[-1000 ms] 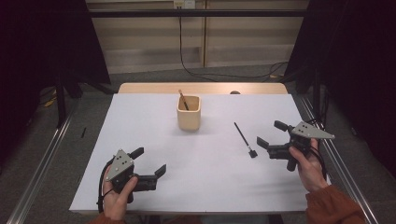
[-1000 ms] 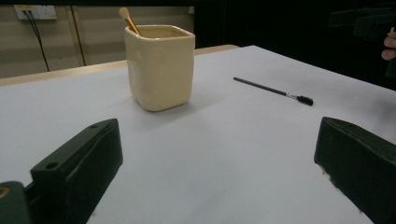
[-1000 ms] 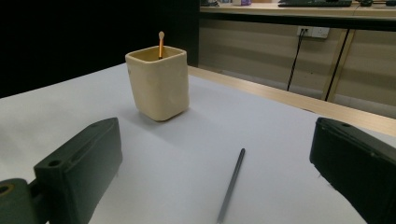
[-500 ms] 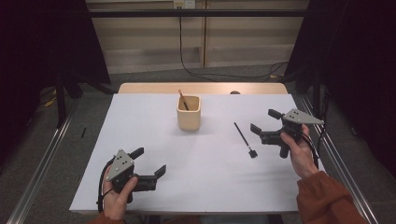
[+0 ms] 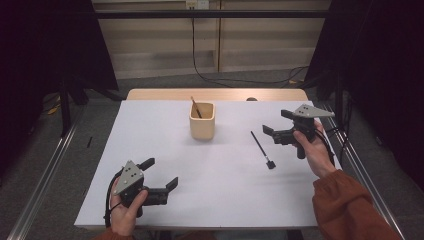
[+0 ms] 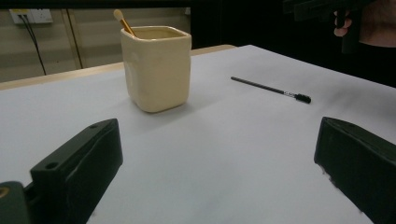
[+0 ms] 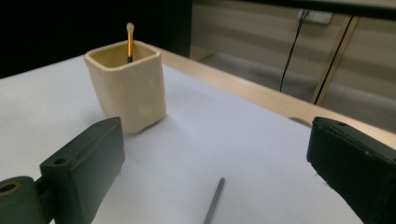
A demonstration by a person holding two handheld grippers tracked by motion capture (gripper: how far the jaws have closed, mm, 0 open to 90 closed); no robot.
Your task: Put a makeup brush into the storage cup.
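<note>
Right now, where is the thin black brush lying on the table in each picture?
High view: the black brush lies right of center on the white table, beside the right gripper.
Left gripper view: upper right, right of the cup.
Right gripper view: bottom center, its handle tip.
Shared landmark: the cream cup holding a yellow-handled brush.

The high view looks down from above; both gripper views sit low and close, each facing the cup (image 6: 156,67) across the table (image 5: 225,195).
</note>
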